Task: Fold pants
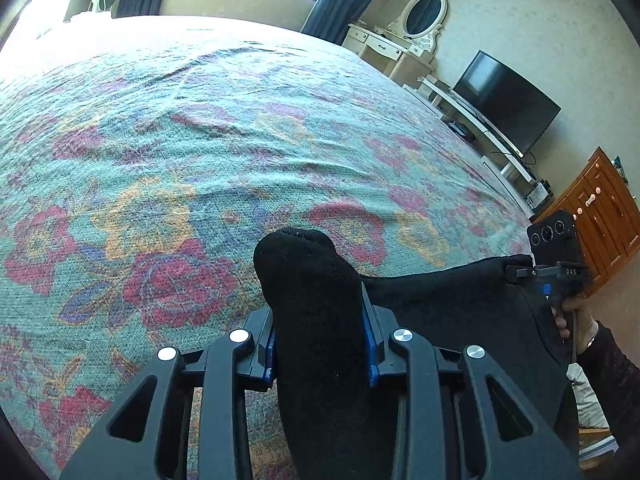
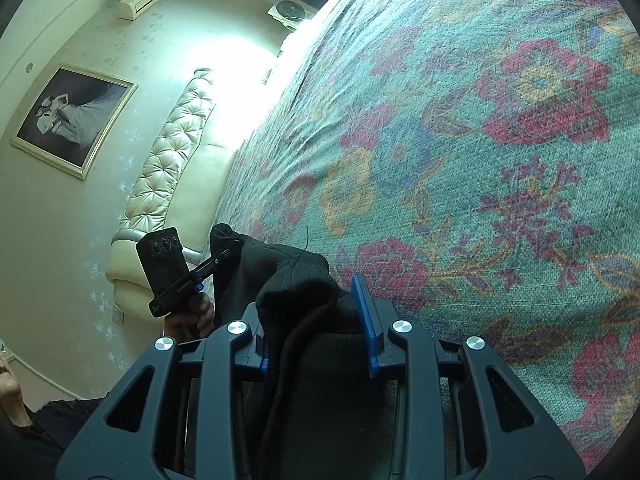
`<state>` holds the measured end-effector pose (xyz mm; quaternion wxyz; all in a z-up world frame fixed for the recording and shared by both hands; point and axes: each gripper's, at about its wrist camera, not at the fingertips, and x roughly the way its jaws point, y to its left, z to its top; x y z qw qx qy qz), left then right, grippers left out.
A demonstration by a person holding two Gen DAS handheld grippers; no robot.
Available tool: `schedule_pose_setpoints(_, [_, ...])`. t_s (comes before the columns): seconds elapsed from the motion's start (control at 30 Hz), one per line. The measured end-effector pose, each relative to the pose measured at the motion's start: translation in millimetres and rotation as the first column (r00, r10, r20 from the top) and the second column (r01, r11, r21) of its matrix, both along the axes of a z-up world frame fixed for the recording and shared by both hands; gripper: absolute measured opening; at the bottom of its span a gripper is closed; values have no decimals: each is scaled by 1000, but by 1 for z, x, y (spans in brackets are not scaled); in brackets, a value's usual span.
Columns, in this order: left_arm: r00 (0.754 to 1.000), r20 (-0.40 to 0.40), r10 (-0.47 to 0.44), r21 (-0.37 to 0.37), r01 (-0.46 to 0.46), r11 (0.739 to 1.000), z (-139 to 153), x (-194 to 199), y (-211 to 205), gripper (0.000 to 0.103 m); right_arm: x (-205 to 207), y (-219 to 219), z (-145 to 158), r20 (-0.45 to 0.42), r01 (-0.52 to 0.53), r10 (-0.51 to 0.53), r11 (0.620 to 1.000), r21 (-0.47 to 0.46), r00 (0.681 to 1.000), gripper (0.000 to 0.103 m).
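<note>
Both claws, left gripper [image 1: 320, 344] and right gripper [image 2: 316, 332], clenched on bunched, soft black pants [image 1: 448, 300] over nubby floral bedspread [image 1: 200, 140]

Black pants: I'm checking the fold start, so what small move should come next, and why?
Probably lift both tongs together and carry the black pants out over the floral bedspread. Left tongs and right tongs each pinch bunched cloth near the bed's edge.

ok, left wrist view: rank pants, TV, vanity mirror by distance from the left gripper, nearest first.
1. pants: clamped in the left gripper, bottom centre.
2. TV: right, past the bed's edge, on a white stand.
3. vanity mirror: upper right, against the far wall.
</note>
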<state>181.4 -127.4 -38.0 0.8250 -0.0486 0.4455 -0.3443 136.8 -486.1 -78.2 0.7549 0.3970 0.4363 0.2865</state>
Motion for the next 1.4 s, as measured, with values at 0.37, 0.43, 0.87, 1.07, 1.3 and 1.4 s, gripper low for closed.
schedule_pose_setpoints(0.37, [1000, -9, 29, -20, -29, 999, 7, 2, 15, 29, 17, 11, 11, 6, -15, 15, 999, -33, 1000, 31])
schedule_pose_setpoints(0.43, [999, -21, 41, -33, -42, 999, 8, 4, 21, 29, 22, 14, 14, 8, -25, 25, 999, -38, 1000, 31])
schedule_pose_setpoints(0.87, [990, -69, 125, -33, -127, 991, 10, 54, 69, 29, 79, 58, 18, -2, -79, 79, 997, -18, 997, 30])
schedule_pose_setpoints(1.07, [988, -68, 139, 3, -140, 990, 10, 86, 81, 29, 105, 69, 12, -17, -74, 74, 997, 8, 997, 30])
schedule_pose_setpoints(1.3, [984, -76, 163, 4, -163, 987, 5, 115, 89, 29, 131, 72, 5, -39, -54, 55, 998, 38, 998, 29])
schedule_pose_setpoints(1.4, [983, -87, 162, 5, -162, 987, 1, 125, 91, 29, 139, 71, 0, -52, -49, 51, 998, 50, 997, 29])
